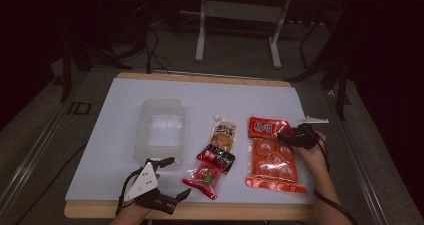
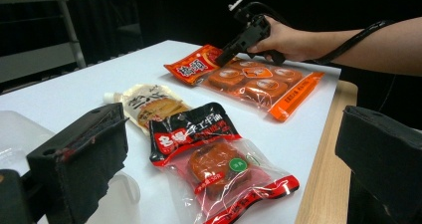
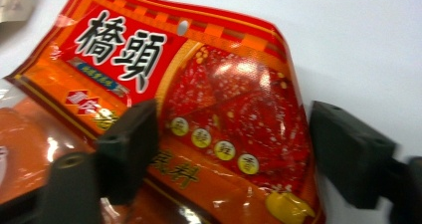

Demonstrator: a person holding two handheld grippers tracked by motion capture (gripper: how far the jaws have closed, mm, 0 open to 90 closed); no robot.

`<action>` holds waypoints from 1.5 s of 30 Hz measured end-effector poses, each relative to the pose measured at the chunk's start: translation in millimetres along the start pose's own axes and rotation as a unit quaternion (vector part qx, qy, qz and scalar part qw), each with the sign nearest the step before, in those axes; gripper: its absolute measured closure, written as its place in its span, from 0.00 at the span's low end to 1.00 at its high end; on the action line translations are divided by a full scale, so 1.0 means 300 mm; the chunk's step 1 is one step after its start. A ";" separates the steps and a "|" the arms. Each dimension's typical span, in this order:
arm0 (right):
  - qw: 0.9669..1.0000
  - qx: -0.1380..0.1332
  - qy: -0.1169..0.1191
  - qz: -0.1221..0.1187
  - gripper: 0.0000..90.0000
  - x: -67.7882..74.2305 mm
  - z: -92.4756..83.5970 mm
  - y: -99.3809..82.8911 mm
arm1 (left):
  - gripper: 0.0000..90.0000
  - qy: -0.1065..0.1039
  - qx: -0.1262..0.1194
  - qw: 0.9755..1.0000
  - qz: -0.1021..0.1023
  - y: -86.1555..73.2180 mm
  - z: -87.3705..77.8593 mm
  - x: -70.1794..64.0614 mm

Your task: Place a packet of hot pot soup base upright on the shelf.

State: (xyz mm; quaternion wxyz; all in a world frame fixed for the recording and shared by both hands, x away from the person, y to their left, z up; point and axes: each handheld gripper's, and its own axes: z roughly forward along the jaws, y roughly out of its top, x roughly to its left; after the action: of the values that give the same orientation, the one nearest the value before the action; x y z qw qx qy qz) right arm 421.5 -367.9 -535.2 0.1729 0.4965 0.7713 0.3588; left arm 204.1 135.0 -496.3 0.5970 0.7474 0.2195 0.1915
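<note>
Two open jaws, right gripper (image 3: 229, 154), orange packet (image 3: 209, 84)

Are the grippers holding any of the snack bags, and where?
No, nothing is held. The right gripper has its jaws open over the top edge of the orange packet, not squeezing it. The left gripper is open too, near the red packet.

Your target: flat orange-red glossy plastic seasoning packet (image 1: 272, 155) (image 2: 249, 77) (image 3: 199, 109), black characters on red header, lying face-up at table's right, header end curling slightly upward.
</note>
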 end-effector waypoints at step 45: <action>0.998 -0.039 0.001 -0.056 0.99 0.106 -0.207 0.090 | 0.01 0.010 0.003 1.000 -0.017 0.023 -0.008 0.000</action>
State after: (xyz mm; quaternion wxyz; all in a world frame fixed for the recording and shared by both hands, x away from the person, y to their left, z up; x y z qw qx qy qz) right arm 385.9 -356.5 -470.5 0.2109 0.4449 0.7834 0.3793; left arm 203.5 135.7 -488.9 0.5960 0.7432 0.2385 0.1884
